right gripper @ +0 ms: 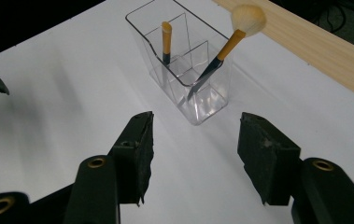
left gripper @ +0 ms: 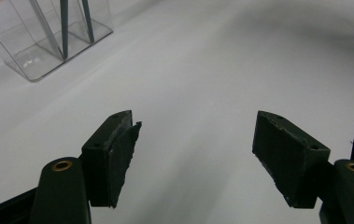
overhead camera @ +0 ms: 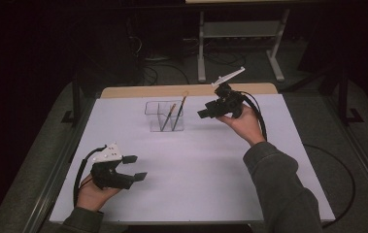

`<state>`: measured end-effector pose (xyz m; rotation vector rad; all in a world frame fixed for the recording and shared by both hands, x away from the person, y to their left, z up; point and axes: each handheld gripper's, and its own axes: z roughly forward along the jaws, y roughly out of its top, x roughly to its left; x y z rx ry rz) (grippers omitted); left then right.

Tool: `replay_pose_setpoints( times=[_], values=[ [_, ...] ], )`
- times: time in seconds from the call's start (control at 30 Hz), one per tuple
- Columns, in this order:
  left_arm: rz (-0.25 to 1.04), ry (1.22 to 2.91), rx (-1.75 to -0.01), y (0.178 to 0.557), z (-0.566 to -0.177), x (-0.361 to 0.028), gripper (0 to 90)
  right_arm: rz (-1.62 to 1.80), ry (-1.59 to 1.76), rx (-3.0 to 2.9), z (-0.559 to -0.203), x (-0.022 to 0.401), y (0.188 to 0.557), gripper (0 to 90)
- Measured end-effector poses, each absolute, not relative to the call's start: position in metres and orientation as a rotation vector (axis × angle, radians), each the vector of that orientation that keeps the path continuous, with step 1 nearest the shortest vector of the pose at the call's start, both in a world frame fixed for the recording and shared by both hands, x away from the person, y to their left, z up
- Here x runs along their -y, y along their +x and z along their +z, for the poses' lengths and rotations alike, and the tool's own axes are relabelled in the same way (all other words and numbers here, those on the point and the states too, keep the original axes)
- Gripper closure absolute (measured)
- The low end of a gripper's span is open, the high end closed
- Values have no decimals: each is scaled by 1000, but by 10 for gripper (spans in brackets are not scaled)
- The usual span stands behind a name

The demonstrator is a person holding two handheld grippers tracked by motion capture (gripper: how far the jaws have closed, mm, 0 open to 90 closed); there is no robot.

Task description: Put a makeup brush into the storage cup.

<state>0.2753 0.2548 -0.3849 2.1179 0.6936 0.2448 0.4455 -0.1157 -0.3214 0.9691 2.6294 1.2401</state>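
My right gripper (overhead camera: 206, 113) hangs above the table (overhead camera: 210, 184), just right of the clear holder (overhead camera: 165, 116), and its jaws stand apart with nothing between them. In the right gripper view the holder (right gripper: 184, 70) sits ahead of the jaws, split into compartments. A fluffy brush (right gripper: 230, 44) leans in one with its pale head out over the rim; a smaller flat brush (right gripper: 166, 42) stands in another, nearly upright. From the high view the two brushes look like thin sticks, so I can't tell the compartments from there. My left gripper (overhead camera: 135, 167) rests low near the table's front left, well apart from the holder, jaws spread wide and empty.
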Motion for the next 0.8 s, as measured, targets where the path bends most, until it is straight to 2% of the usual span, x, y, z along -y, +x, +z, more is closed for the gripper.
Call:
replay_pose_setpoints(
  times=[0.8],
  values=[
    [250, 2102, -709, 276, -384, -258, 284, 1266, 971, -2598, -331, 135, 423, 387]
  ],
)
